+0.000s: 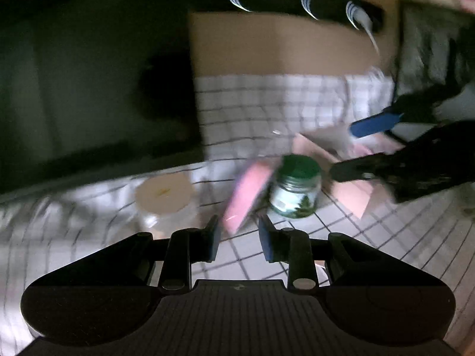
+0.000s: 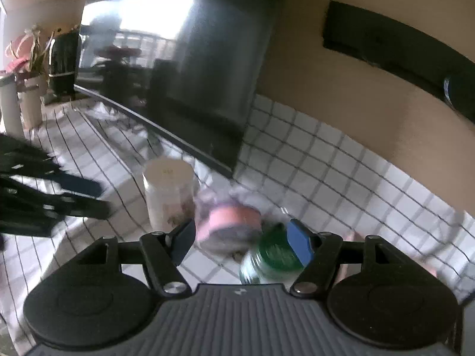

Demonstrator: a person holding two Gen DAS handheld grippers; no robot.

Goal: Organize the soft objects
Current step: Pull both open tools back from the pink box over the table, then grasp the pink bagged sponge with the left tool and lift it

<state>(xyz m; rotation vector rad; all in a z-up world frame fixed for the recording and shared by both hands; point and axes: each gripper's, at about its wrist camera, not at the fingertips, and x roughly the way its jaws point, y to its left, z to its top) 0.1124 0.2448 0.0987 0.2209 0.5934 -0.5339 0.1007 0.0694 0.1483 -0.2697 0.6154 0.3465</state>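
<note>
Both views are smeared by motion blur, so fine detail is lost. The pink sponge (image 1: 248,191) lies on the white checked cloth (image 1: 371,237), just ahead of the left gripper (image 1: 239,234), whose blue-padded fingers stand apart with nothing between them; the sponge's near corner sits close to the gap, slightly toward the left finger, and whether it touches a pad cannot be told. A green-lidded glass jar (image 1: 297,188) stands just beside the sponge. A white-lidded jar (image 1: 163,197) stands on the sponge's other side, a little apart. In the right wrist view the right gripper (image 2: 243,241) is also spread open and empty, with the sponge (image 2: 228,225) just beyond its fingertips, the green-lidded jar (image 2: 271,259) against its right finger, and the white-lidded jar (image 2: 169,192) beyond its left finger.
</note>
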